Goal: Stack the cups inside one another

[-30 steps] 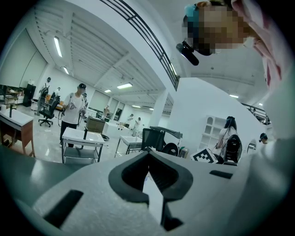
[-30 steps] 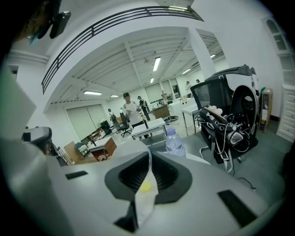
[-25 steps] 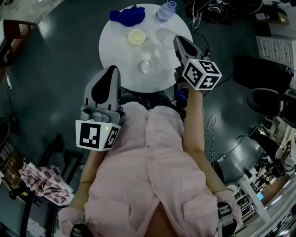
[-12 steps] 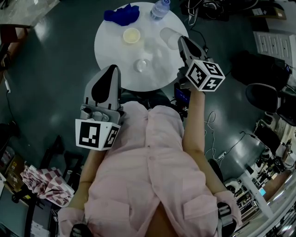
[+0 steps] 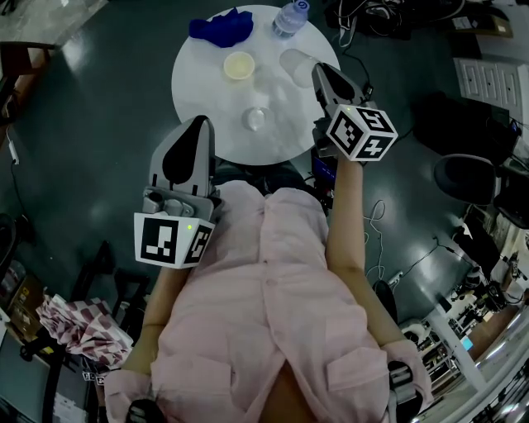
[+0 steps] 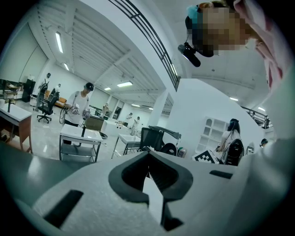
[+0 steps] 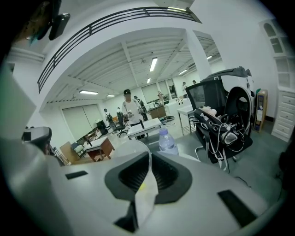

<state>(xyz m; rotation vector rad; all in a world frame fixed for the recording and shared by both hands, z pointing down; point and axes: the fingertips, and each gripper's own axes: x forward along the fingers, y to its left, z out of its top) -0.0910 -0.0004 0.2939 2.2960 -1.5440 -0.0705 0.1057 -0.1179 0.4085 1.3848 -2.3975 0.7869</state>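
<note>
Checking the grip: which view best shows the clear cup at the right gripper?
Right gripper view: the clear cup is pinched between its jaws. Head view shows it small; left gripper view, nothing.

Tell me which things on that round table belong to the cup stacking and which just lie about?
For the job:
far clear cup, pinched by the right gripper; near clear cup; yellow cup.

Just lying about:
blue cloth; water bottle.
</note>
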